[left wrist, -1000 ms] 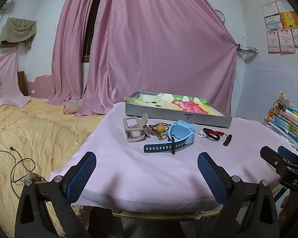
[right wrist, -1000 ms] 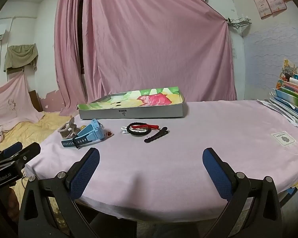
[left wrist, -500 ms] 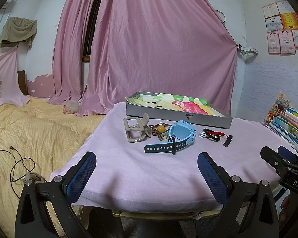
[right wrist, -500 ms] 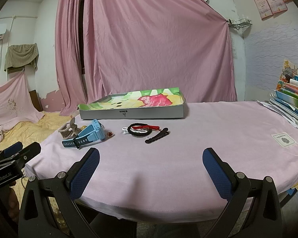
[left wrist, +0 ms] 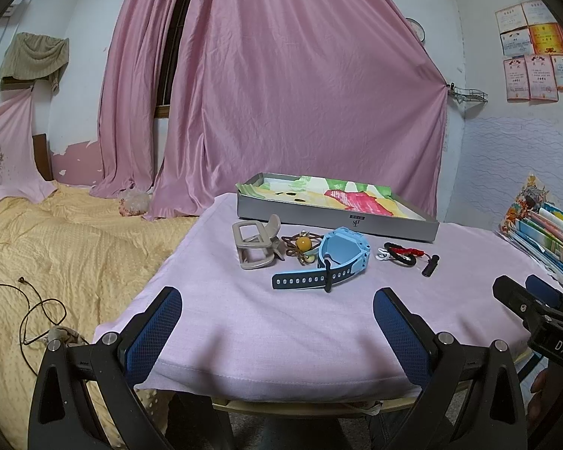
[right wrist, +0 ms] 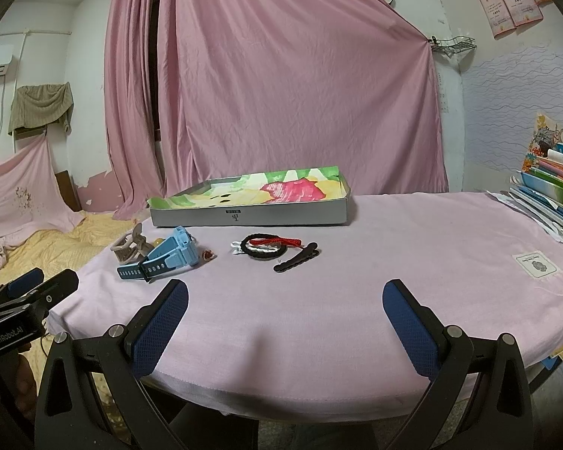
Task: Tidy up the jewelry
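Lettering was sparse: the right gripper, seen at the edge of the left wrist view, carried "DAS" in white on its black body, and the left gripper, seen from the right wrist view, read "GenRobot.AI". A small dark logo sat on the grey front wall of the tray (too small to read), and a white square label was sewn on the pink tablecloth, its print illegible.

Both claws stood spread wide with nothing between the blue pads, hovering at the near edge of the table. Ahead of the left gripper and roughly centred between its fingers lay the blue watch, strap trailing toward the claw. Beyond its left finger rested the beige hair claw, with an amber bead charm on a brown cord just beside the watch. Ahead and right of the watch lay the black and red cords and a black hair clip.

From the right gripper, the cords and clip lay straight ahead, between the fingers but well apart from them; the watch lay ahead of the left finger. The tray, lined with colourful paper, sat farthest back, behind all the jewelry.
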`<action>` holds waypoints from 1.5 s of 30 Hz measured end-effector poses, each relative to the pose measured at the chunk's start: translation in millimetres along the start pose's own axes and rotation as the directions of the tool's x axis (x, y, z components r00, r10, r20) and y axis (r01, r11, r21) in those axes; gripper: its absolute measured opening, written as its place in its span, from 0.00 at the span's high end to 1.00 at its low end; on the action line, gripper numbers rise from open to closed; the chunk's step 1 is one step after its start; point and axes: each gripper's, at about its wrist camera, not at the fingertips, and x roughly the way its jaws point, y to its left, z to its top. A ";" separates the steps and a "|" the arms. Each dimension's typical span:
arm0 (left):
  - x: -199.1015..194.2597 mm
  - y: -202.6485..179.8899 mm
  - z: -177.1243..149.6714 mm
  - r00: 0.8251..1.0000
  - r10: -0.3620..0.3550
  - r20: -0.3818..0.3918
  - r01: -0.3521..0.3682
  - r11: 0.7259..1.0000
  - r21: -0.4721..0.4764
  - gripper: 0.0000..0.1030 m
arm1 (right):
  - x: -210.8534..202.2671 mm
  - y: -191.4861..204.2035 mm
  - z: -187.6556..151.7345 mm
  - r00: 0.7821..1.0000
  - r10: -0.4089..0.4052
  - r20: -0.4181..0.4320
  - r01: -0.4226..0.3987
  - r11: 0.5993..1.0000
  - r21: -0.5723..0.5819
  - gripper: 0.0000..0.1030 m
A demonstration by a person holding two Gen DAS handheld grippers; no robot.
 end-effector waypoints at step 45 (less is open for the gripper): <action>7.9 0.6 -10.6 1.000 -0.001 -0.020 0.001 1.000 0.002 0.01 | 8.2 -0.2 -2.7 1.000 0.003 -0.012 -0.003 1.000 0.005 0.01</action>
